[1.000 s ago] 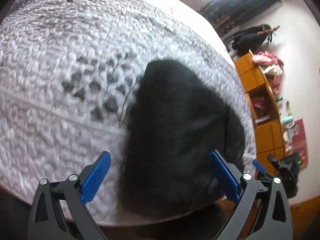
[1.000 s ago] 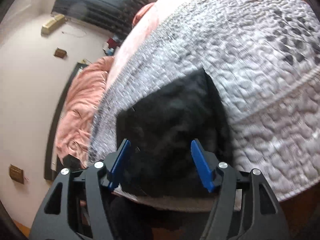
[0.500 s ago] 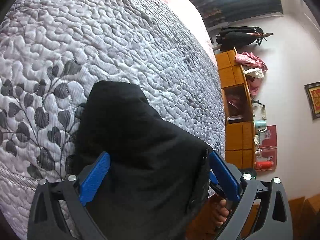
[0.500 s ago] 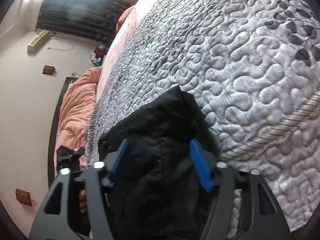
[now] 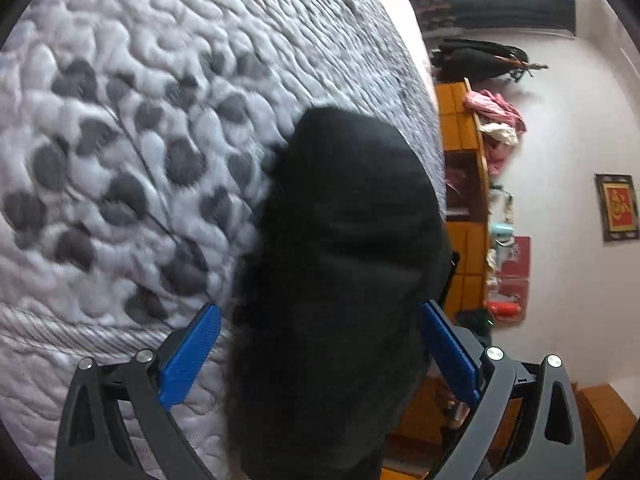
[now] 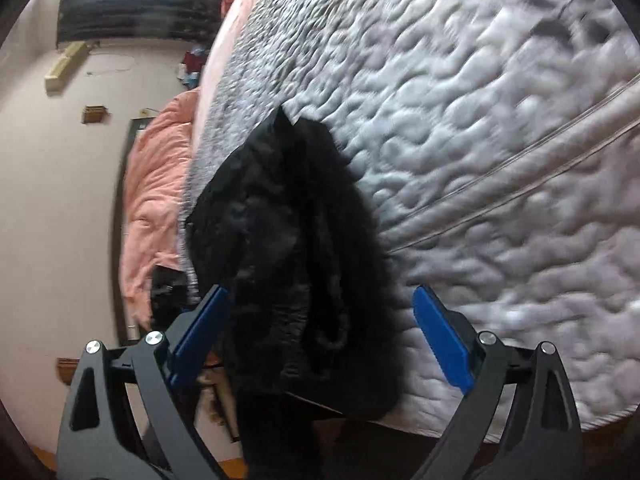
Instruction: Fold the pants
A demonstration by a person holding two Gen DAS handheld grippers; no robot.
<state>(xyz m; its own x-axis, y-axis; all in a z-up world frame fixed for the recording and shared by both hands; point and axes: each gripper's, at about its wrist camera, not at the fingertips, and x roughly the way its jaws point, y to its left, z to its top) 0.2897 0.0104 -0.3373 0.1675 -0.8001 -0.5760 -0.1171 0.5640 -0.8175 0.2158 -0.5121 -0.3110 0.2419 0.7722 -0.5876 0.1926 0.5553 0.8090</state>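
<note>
The black pants (image 5: 344, 264) lie bunched at the near edge of the bed on a grey quilt (image 5: 140, 128), part hanging over the edge. My left gripper (image 5: 320, 354) is open, its blue fingers on either side of the dark cloth without pinching it. In the right wrist view the pants (image 6: 296, 248) appear as a crumpled black heap on the quilt (image 6: 480, 140). My right gripper (image 6: 322, 344) is open too, jaws wide on both sides of the heap. The pants' lower part is hidden below the bed edge.
An orange wooden shelf unit (image 5: 466, 200) with clothes and bottles stands beyond the bed's right side. A pink blanket (image 6: 154, 184) lies at the bed's left side. A dark curtain (image 6: 132, 4) covers the far window. The bed edge runs just under both grippers.
Both views shifted: the grippers pulled back a little and swung, so more of the pants shows between the jaws. The pants look bunched narrower. Both grippers stayed open.
</note>
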